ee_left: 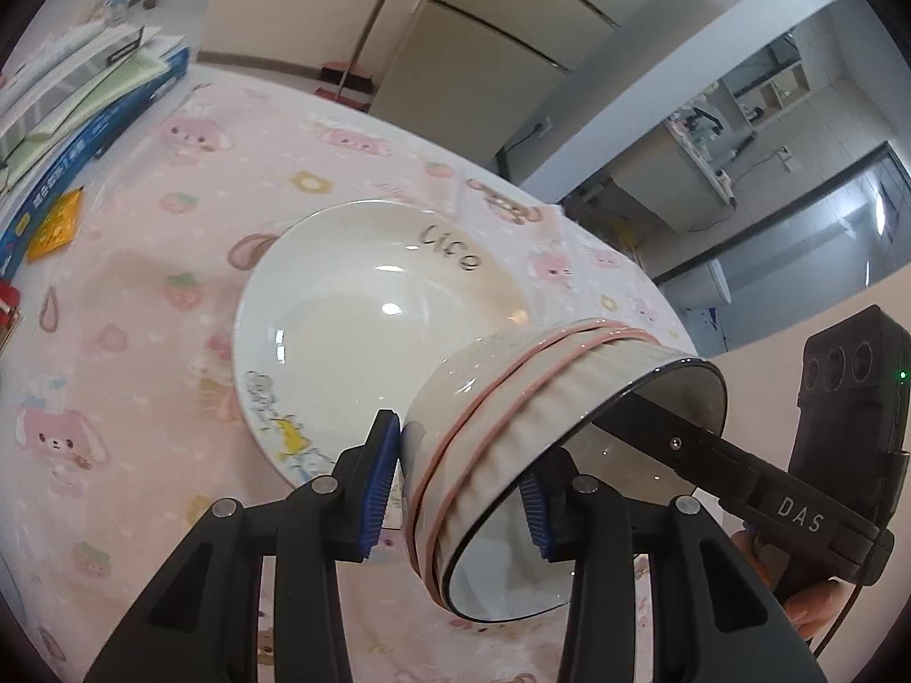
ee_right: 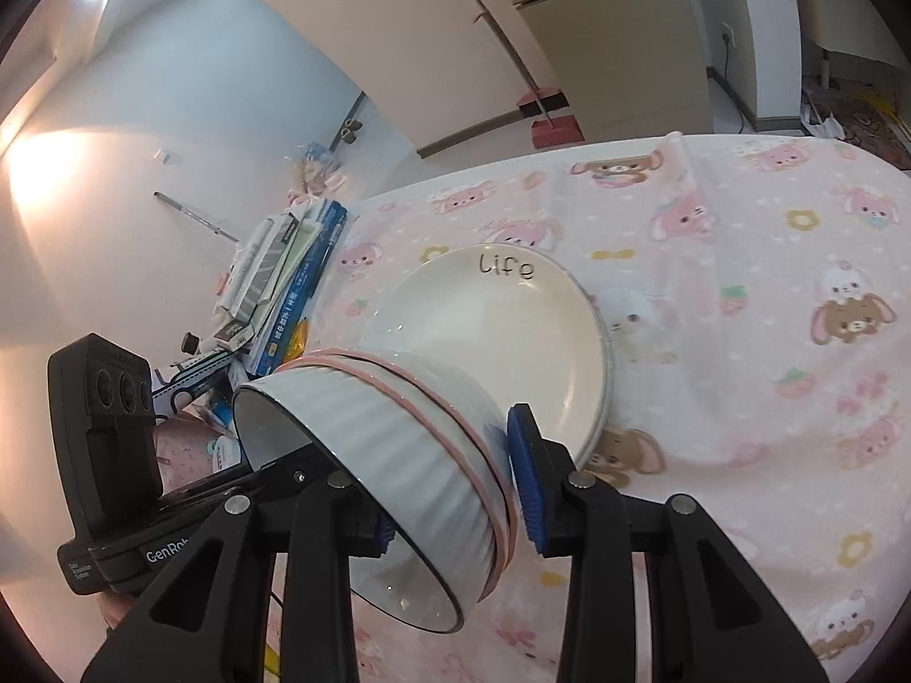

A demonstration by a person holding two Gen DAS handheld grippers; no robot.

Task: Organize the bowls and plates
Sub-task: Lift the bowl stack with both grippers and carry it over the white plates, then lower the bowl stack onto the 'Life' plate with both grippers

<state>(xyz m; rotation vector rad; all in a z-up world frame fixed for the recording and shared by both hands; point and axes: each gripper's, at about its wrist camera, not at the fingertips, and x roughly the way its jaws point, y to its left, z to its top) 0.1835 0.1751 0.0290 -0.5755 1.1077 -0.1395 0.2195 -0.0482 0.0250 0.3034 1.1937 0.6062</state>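
You are gripping the stacked ribbed bowls [ee_left: 512, 455] with both left gripper [ee_left: 461, 489] and right gripper [ee_right: 455, 489] above the "life" plate [ee_right: 512, 341], while only your right view is showing the broom [ee_right: 546, 108].

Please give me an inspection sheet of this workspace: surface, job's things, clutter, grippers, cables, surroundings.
Surface: table under a pink cartoon-print cloth.
Job's things: white plate marked "life" lies flat on the cloth; a stack of ribbed bowls with pink rims is held tilted, off the cloth, in front of the plate.
Clutter: pile of boxes and papers at the table's edge; orange packet beside it.
Grippers: left gripper and right gripper each clamp the bowls' wall, one finger inside, one outside.
Cables: black cable below the right gripper's body.
Surroundings: refrigerator; broom and red dustpan.
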